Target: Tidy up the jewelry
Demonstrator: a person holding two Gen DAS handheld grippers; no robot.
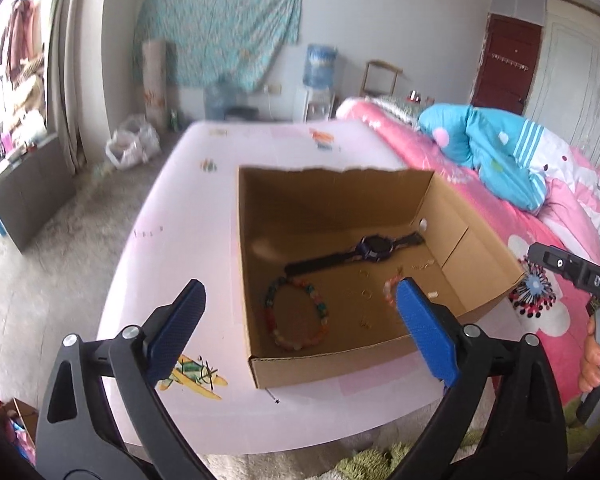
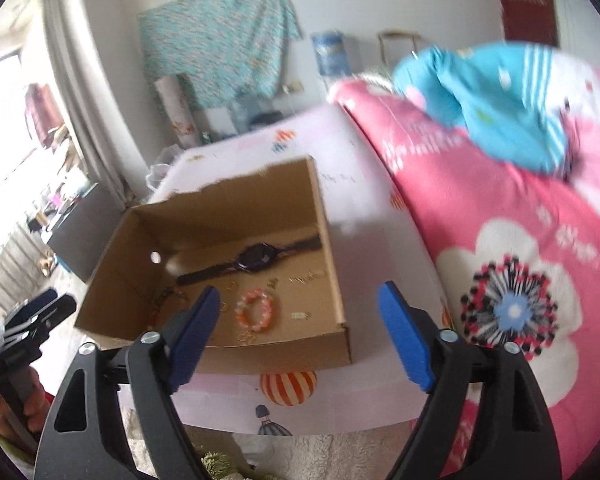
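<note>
1. While both tongs stand wide and empty, the jewelry lies ahead of and below them in the cardboard box (image 1: 380,352) on the table (image 1: 204,184).
2. Left tongs (image 1: 296,320): the beaded bracelet (image 1: 296,316) sits between the blue pads; the watch (image 1: 374,246) lies beyond.
3. Right tongs (image 2: 300,320): the small pink bracelet (image 2: 256,310) lies just ahead, left of centre.
4. Recommended: approach one piece at a time, descending squarely.
5. Both hands pitch downward toward the box.

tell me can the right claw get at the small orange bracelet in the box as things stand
Probably yes. The right claw is open and empty, the box has no lid, and the orange bracelet lies bare on its floor, just past the low near wall.
</note>
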